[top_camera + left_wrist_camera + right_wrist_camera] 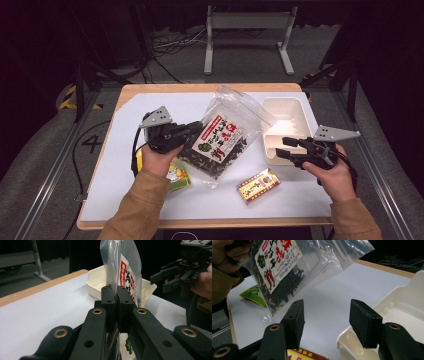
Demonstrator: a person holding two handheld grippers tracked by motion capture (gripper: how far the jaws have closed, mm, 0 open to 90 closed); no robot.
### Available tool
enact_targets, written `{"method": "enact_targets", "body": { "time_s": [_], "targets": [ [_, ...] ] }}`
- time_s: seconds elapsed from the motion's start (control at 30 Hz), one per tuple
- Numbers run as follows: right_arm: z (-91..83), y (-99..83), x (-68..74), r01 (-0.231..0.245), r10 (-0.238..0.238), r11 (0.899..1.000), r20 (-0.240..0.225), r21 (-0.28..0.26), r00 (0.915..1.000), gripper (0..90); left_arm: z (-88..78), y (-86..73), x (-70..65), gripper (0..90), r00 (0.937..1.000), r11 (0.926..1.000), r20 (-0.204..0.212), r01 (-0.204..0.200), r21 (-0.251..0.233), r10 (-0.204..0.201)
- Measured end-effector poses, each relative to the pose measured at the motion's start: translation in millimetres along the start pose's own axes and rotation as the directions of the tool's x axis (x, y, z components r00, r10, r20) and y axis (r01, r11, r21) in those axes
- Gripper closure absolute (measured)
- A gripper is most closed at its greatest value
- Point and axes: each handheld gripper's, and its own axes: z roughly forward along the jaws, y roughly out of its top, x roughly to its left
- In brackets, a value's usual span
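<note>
In the left gripper view the 2 jaws of the left gripper [116, 293] stand pressed together at the centre of the frame, with the edge of a clear plastic bag [125, 267] pinched between their pads. The bag rises from the jaws to the top edge of that frame, nearly upright. In the high view the left gripper [192, 129] sits left of centre, and the bag [227, 132] lies at the middle of the frame with its long axis running from lower left to upper right; its open, empty end points to the upper right, and the dark contents and the white and red label sit toward the lower left.

The right gripper [325, 320] has its 2 jaws wide apart with nothing between them, over the white table [337, 295]. In the high view it [284, 147] is at the right, just beside the cream tray [287, 107].

A red and gold box [258, 185] lies below centre, and a green packet [179, 175] sits beside the left hand [160, 161].
</note>
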Motion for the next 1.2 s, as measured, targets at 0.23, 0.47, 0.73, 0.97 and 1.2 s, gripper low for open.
{"method": "enact_targets", "body": {
  "time_s": [0.23,0.47,0.73,0.97,1.2],
  "targets": [
    [20.8,13.8,0.3,-0.010,0.010,1.000,-0.025,0.009,0.9996,45.7,-3.7,-0.6,-2.6,86.4,0.9999,0.9998,0.000,-0.013,-0.015,0.013],
    [42.9,21.3,5.6,-0.022,0.021,1.000,-0.093,-0.017,0.9955,44.1,-16.0,-1.6,-5.1,86.5,0.9997,0.9984,-0.011,-0.021,-0.053,0.020],
    [70.8,29.8,15.0,-0.044,0.033,0.998,-0.191,-0.054,0.9811,44.3,-25.7,-8.8,-9.7,86.4,0.9991,0.9942,-0.024,-0.037,-0.101,0.035],
    [87.3,35.8,24.4,-0.015,-0.001,0.998,-0.232,-0.068,0.9728,53.1,-32.8,-12.6,-11.5,86.4,0.9996,0.9929,-0.019,-0.025,-0.117,0.023],
    [85.6,40.9,24.9,-0.024,-0.005,0.994,-0.268,-0.106,0.9634,70.4,-36.5,-17.0,-8.7,86.3,0.9998,0.9918,-0.020,-0.002,-0.128,-0.001]
  ]
}}
